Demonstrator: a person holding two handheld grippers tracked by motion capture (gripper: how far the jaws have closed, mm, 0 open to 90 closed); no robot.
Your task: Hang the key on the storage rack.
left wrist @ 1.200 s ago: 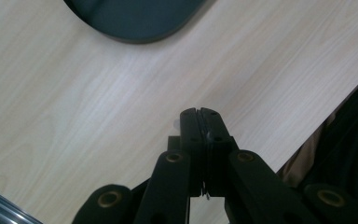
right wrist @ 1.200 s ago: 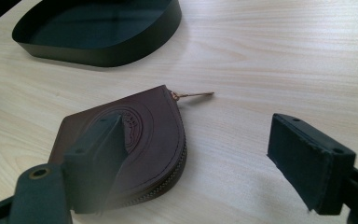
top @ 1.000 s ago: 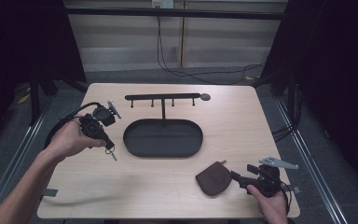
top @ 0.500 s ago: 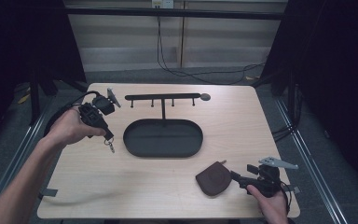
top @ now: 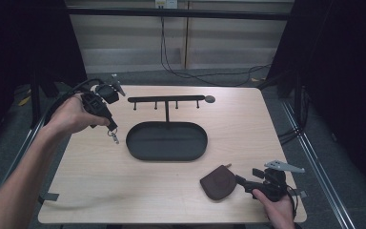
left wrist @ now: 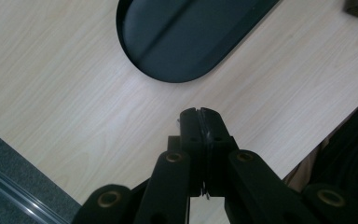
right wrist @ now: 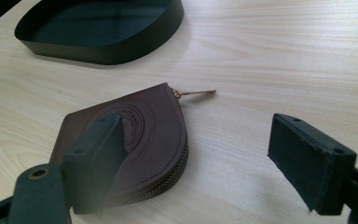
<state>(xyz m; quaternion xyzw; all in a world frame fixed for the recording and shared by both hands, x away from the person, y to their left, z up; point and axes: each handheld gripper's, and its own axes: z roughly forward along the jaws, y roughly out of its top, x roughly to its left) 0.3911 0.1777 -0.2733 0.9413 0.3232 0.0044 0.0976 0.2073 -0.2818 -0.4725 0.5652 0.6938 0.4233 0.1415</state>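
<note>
My left gripper (top: 110, 128) is held above the table's far left, left of the black oval tray (top: 171, 143), tilted down. Its jaws are shut on a small key ring (top: 115, 138) whose metal piece dangles below the tips. In the left gripper view the closed gripper (left wrist: 198, 112) points at bare wood beside the tray (left wrist: 186, 37). A brown leather zip pouch (top: 218, 183) lies flat near the front right edge. My right gripper (top: 240, 181) rests just right of it, open. In the right gripper view one jaw of that gripper (right wrist: 193, 135) overlaps the pouch (right wrist: 140, 116).
A black hook rack (top: 167, 99) on a thin post rises from the tray's far side, with several small hooks. The pouch's zip pull (right wrist: 196, 92) points toward the tray (right wrist: 98, 28). Cables trail off the table's left and right edges.
My left gripper has lifted and drawn back toward the far left corner, the key ring still hanging from it. The right gripper and the pouch have stayed put.
</note>
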